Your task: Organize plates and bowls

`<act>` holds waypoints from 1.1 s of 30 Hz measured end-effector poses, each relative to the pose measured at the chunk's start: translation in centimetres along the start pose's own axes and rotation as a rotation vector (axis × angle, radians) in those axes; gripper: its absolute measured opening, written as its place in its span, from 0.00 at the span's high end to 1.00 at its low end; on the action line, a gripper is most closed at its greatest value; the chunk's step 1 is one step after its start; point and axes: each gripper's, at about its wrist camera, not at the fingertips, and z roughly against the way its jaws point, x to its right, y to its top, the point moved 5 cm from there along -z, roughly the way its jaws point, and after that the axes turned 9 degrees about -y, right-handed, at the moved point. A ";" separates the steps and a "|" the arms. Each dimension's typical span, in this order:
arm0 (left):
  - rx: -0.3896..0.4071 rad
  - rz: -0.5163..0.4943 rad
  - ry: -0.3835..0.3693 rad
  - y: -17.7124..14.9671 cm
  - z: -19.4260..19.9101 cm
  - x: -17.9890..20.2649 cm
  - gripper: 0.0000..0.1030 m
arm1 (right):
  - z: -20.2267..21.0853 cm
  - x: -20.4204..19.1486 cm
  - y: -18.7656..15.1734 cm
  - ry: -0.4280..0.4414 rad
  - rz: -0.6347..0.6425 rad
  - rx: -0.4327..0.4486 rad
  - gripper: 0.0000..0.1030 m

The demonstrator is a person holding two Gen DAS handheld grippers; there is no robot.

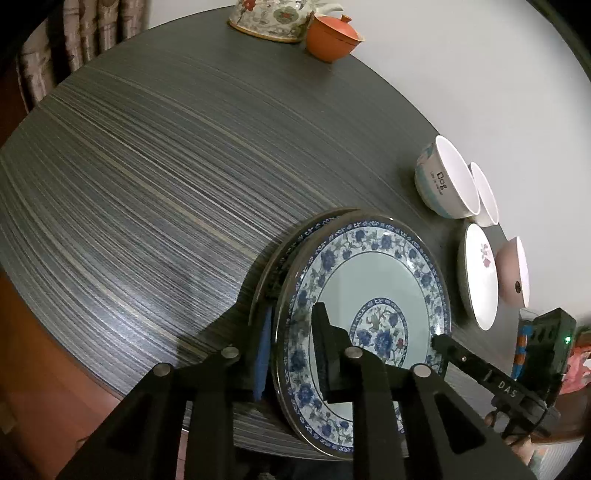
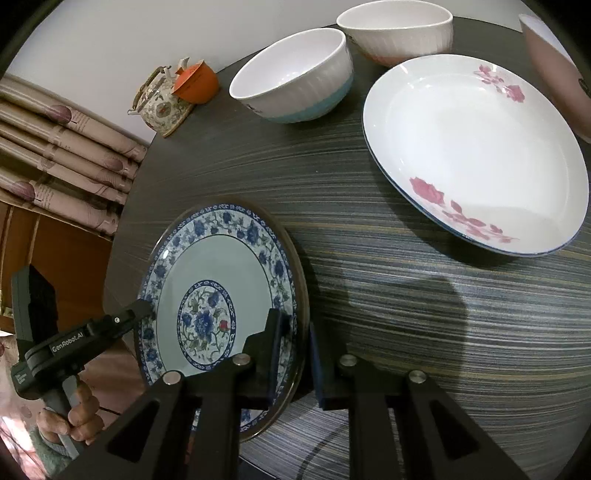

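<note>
A dark streaked round table (image 1: 155,192) stands by a white wall and a curtain (image 2: 62,147). Bowls (image 2: 295,77) and a white plate (image 2: 476,147) sit empty. The blue plate (image 1: 365,295) lies near the table's edge, its rim between the jaws of the left tool (image 1: 291,343) and right tool (image 2: 295,354); whether either pinches it I cannot tell.

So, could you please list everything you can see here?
Blue-and-white plate: one, table's near edge.
Pink-flowered plate: one, white, further back.
Bowls: three, white-teal bowl, white ribbed bowl, pink bowl, around the flowered plate.
Teapot: one, floral, far edge.
Lidded cup: one, orange, beside teapot.
Table: one, dark striped.
Curtain: beige, behind table.
Left gripper, right gripper: black, each astride the blue-and-white plate's rim.
Left hand: on its handle.
</note>
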 end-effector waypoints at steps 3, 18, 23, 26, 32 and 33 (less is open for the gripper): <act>0.001 0.009 -0.013 0.0 0.0 -0.2 0.81 | -0.1 0.0 0.0 -0.003 -0.001 -0.001 0.84; 0.019 -0.015 -0.008 0.2 0.0 0.3 0.72 | -0.2 0.1 -0.1 -0.009 0.001 -0.004 0.84; 0.029 -0.055 0.022 0.3 -0.1 0.7 0.69 | 0.0 -0.1 -0.3 -0.026 0.013 -0.001 0.83; 0.036 -0.103 0.064 0.2 -0.2 1.2 0.66 | 0.0 -0.4 -0.5 -0.033 0.024 0.002 0.83; 0.048 -0.147 0.111 0.3 -0.4 1.4 0.63 | -0.1 -0.7 -0.6 -0.030 0.027 0.002 0.83; 0.050 -0.158 0.122 0.3 -0.4 1.4 0.63 | -0.1 -0.7 -0.6 -0.030 0.027 0.002 0.83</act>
